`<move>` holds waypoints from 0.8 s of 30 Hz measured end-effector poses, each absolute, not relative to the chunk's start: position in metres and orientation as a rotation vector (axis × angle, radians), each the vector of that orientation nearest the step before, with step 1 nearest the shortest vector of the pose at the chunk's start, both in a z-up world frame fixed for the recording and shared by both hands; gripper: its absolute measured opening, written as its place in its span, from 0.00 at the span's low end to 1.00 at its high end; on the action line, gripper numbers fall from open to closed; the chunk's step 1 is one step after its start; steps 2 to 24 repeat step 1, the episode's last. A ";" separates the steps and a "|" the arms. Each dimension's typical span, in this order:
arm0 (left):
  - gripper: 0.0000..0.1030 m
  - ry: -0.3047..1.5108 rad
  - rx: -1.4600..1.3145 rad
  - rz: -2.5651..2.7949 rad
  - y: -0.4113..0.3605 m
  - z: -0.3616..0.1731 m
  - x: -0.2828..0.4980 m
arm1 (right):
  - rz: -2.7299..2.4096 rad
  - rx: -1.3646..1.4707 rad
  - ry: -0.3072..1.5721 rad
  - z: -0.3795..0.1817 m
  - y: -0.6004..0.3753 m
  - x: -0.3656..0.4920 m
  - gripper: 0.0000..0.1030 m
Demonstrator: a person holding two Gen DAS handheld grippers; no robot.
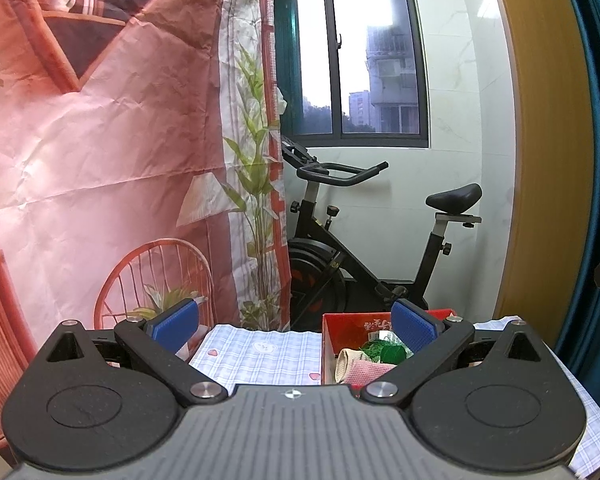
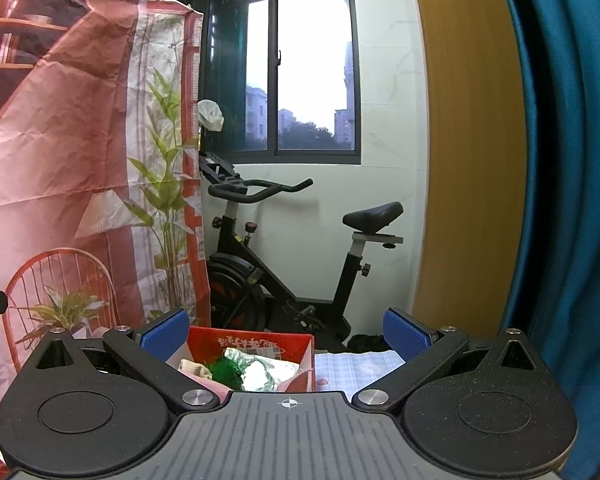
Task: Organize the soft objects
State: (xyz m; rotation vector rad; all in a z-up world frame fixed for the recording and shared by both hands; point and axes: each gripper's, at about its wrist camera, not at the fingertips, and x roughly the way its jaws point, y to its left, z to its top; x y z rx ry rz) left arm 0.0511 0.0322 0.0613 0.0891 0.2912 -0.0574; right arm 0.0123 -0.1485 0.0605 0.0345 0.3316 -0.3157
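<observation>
Both your left gripper (image 1: 295, 326) and right gripper (image 2: 286, 334) hang spread wide, holding nothing. The red cardboard box (image 2: 256, 344) of soft things sits on the checked tablecloth (image 1: 260, 354), ahead-right of your left fingers and ahead-left of your right. Neither hand looks clearly nearer.

a room in a home, high up in a flat. an exercise bike (image 2: 284, 256) stands on the floor, with a window (image 2: 296, 68) above it showing apartment blocks, a printed backdrop (image 1: 100, 140) to its left and a blue curtain (image 2: 560, 160) to its right.
</observation>
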 end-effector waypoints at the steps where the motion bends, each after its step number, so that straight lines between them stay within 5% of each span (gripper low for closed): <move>1: 1.00 0.292 0.088 -0.057 0.033 0.061 0.051 | -0.316 0.035 0.332 0.061 -0.148 0.012 1.00; 24: 1.00 0.292 0.088 -0.057 0.033 0.061 0.051 | -0.316 0.035 0.332 0.061 -0.148 0.012 1.00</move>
